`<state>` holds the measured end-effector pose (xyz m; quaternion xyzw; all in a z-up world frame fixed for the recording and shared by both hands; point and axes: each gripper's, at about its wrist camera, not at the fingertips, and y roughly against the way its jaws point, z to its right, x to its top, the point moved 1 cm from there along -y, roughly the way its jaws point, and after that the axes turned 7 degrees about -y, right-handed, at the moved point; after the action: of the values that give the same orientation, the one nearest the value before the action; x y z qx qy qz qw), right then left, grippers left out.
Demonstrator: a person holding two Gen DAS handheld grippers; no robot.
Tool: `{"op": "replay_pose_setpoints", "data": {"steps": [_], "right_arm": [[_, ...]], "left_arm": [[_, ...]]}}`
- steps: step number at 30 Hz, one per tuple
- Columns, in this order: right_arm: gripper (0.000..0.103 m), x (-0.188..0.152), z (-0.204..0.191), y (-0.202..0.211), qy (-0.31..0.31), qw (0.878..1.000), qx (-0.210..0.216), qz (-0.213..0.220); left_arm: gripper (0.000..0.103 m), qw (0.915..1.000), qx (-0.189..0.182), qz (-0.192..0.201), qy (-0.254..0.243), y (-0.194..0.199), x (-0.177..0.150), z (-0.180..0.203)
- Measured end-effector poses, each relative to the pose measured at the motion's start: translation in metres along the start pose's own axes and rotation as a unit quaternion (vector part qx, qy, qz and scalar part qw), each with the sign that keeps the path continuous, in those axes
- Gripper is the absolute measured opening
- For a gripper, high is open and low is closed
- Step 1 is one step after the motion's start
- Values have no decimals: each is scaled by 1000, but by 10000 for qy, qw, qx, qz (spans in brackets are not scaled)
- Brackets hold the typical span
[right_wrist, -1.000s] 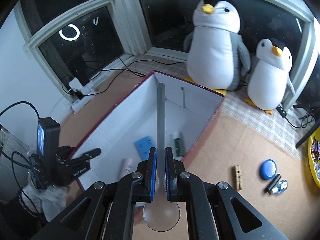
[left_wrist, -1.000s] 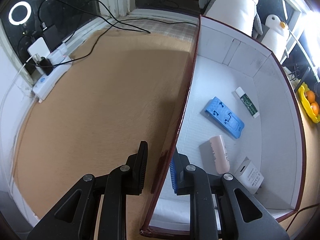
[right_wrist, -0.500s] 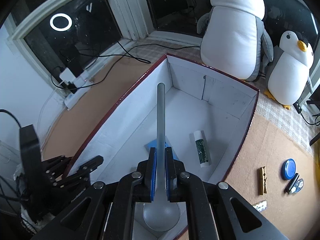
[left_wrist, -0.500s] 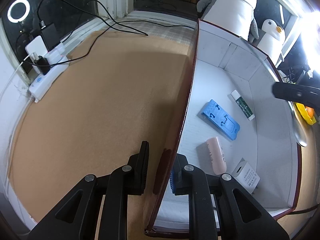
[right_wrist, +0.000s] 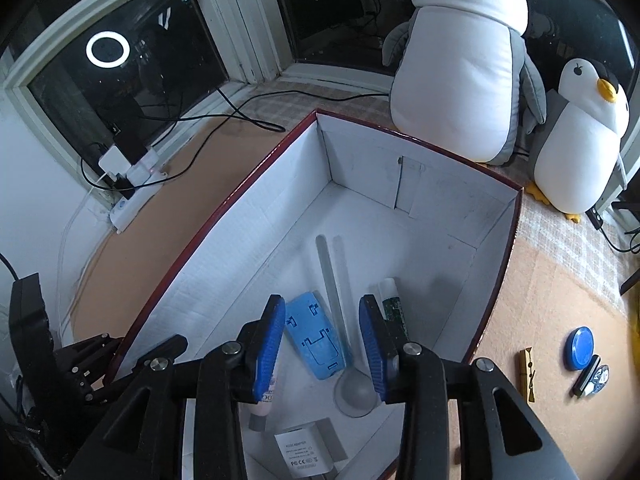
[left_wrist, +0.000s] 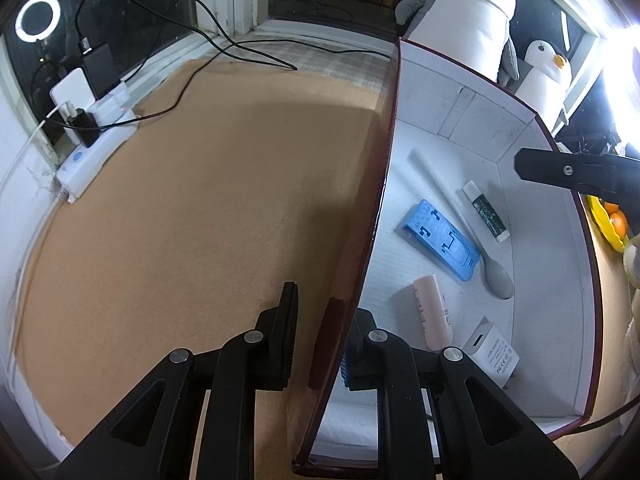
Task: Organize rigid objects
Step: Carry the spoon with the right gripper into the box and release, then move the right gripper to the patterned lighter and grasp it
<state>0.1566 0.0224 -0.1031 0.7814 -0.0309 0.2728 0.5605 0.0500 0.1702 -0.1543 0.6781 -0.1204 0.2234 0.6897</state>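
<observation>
The right gripper [right_wrist: 322,344] hung over the box [right_wrist: 256,216] with its blue pads apart, the jaws having just been opening, and nothing was pinched between them. Straight below the gap lay the spoon [right_wrist: 340,320], flat on the white floor of the box, bowl toward the gripper and handle running away toward the far wall, so its long axis lined up with the way the fingers pointed. It sat between the blue phone stand [right_wrist: 316,336] and the white-and-green tube [right_wrist: 390,300], close to both. Nearer the camera were the pink tube [right_wrist: 262,404] and the white charger [right_wrist: 304,456].

Over on the other side, the left gripper [left_wrist: 320,344] was clamped on the near long wall of the box, one finger outside and one inside the rim, apparently steadying it.

Outside the box, on the tan mat [right_wrist: 540,300] to the right, waited the wooden clothespin [right_wrist: 528,374], the blue round lid [right_wrist: 579,348] and a small dark item [right_wrist: 592,376] just beside it. All three lay on the right gripper's side and well apart from the left, so the right hand looked the natural one to fetch them. The clothespin's long axis ran roughly toward and away from the camera, which I judged would suit a grasp across its width without much wrist roll.
</observation>
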Motion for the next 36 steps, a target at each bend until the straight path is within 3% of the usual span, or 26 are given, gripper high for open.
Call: {"op": "replay_pose_setpoints", "data": {"steps": [8, 20, 29, 36], "right_arm": [[35, -11, 23, 32, -215, 9994, 123, 232], [35, -57, 119, 94, -1181, 9912, -320, 495], [35, -103, 162, 86, -2007, 9784, -465, 181], [35, -119, 175, 55, -2545, 9653, -572, -138]], "left_arm": [[16, 10000, 49, -15, -27, 0, 1, 1], [16, 9999, 90, -36, -62, 0, 1, 2], [16, 9998, 98, -78, -145, -2, 2, 5], [16, 9995, 148, -130, -235, -4, 3, 8]]}}
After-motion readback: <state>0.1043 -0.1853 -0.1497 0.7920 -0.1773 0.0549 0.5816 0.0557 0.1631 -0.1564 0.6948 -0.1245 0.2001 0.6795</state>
